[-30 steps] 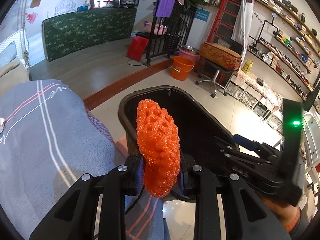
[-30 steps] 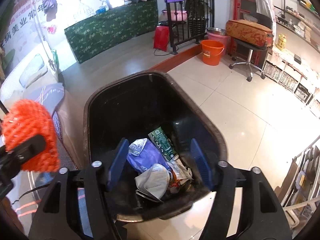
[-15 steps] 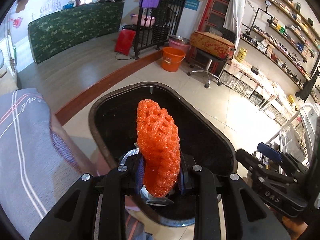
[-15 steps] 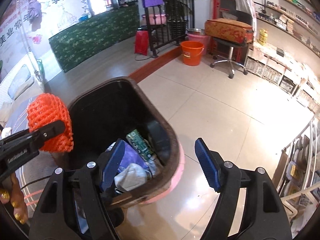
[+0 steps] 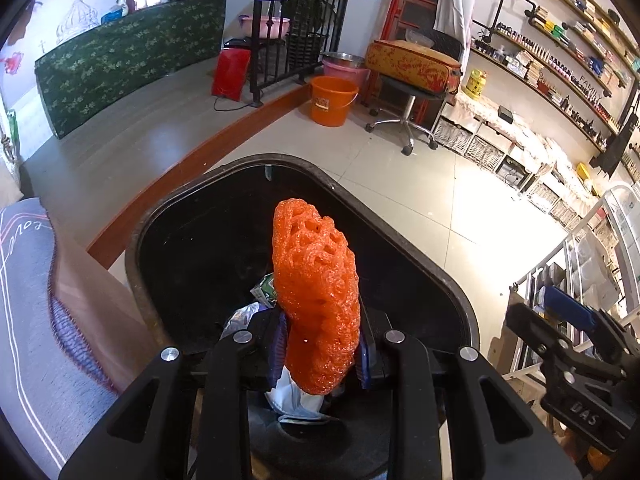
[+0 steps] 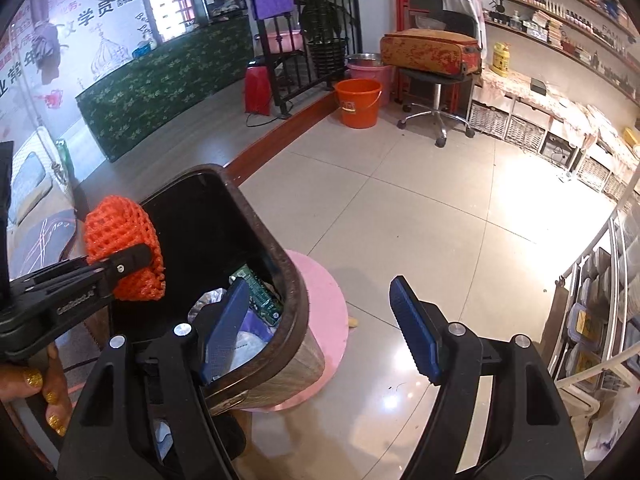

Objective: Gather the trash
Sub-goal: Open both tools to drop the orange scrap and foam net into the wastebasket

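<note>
The orange foam net sleeve (image 5: pixel 316 300), an open mesh of spongy strands crumpled into a long lump, is seen at the centre of the left wrist frame, standing up between the blue-padded fingers of the left gripper (image 5: pixel 322 354), directly over the mouth of the waste bin (image 5: pixel 436 276). The fingers have just been opening a little, yet the pads are still seen against both sides of the sleeve. The bin is dark brown with a rounded rim and a glossy black inside; crumpled foil, a green carton and white paper lie at its bottom. In the right wrist view alone, a pink round base (image 6: pixel 324 312) is shown under the bin, and a hand with glittery gold nails at lower left. The right gripper (image 6: pixel 316 328) is spread wide with nothing between its fingers, one finger over the bin rim. An orange bucket (image 5: pixel 334 100) and a swivel stool stand on the tiled floor beyond.
</note>
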`<state>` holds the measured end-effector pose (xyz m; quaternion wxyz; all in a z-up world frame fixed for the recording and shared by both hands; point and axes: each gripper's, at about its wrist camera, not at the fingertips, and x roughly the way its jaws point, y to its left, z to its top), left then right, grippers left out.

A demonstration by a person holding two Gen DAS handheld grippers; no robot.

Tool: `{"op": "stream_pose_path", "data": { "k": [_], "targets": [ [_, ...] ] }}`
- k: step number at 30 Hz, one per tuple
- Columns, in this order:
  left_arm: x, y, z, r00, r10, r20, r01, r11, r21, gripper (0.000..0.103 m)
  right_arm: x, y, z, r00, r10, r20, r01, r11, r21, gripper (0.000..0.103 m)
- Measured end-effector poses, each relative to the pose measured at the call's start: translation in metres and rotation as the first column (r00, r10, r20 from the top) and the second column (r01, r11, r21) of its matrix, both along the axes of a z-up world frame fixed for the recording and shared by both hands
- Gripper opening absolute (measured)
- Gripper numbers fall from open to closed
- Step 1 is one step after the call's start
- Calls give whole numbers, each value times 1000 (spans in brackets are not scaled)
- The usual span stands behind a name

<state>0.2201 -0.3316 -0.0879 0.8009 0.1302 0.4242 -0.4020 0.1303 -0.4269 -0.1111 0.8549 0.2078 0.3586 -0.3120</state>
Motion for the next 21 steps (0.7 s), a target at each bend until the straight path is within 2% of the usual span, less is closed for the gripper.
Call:
{"op": "stream_pose_path", "data": {
  "k": [2,4,6,9,18,21],
  "targets": [
    [2,-3,-2,1000,8,-3,-8,1000,17,39,-2,-3,0,1000,-8,0,8,1000,1,72],
    [4,-3,-2,1000,21,4,-21,999,29,57,-5,-6,-1,1000,-17,2,17,1000,4,72],
    [5,1,-1,999,40,4,-40,999,17,64,-9,-8,-3,1000,-25,4,25,1000,6,72],
    [5,6,-1,998,55,-1,-55,998,22,71,-9,-8,-4,1000,-31,3,31,999,9,73],
    [6,27,12,995,93,20,-93,996,6,79,-2,-4,-2,1000,-12,12,12,1000,13,75],
    [9,37,18,993,115,27,-115,993,-10,83,2,1,-1,1000,-2,15,2,1000,10,80]
  ]
}}
